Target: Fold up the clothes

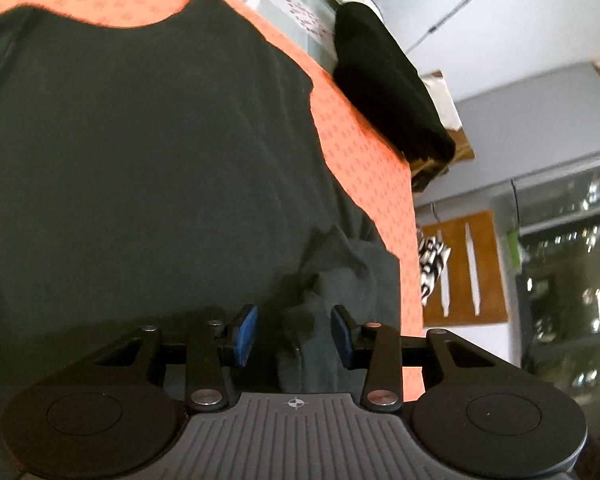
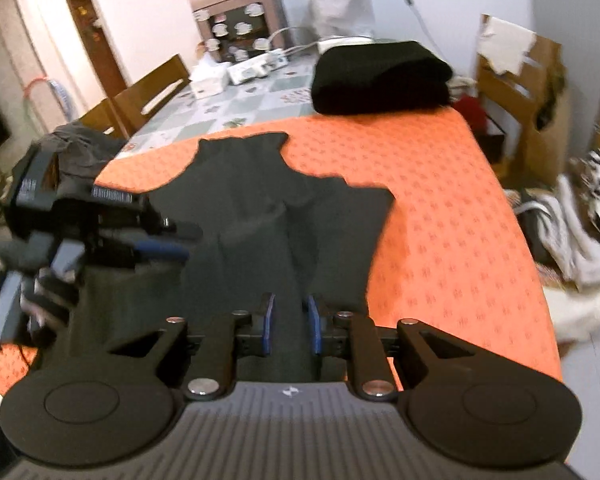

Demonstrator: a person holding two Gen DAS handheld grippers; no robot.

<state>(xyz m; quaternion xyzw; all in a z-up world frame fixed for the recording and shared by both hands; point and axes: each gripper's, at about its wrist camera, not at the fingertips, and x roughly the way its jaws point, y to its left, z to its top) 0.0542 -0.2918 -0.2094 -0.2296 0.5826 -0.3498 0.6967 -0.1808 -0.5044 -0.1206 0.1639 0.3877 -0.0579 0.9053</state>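
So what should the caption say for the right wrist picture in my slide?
Right gripper pinches a ridge of the dark shirt on the orange cloth, left gripper alongside.

No text can be read; print on the left gripper seems too blurred.

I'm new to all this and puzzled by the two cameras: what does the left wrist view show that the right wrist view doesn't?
Only the left wrist view: the left gripper seen from behind, jaws apart around a bunched fold of the dark shirt, and a glass cabinet.

Only the right wrist view: the right gripper, chairs, a doorway, and the left gripper from the side.

Both: the shirt, the orange cloth and the folded black stack.
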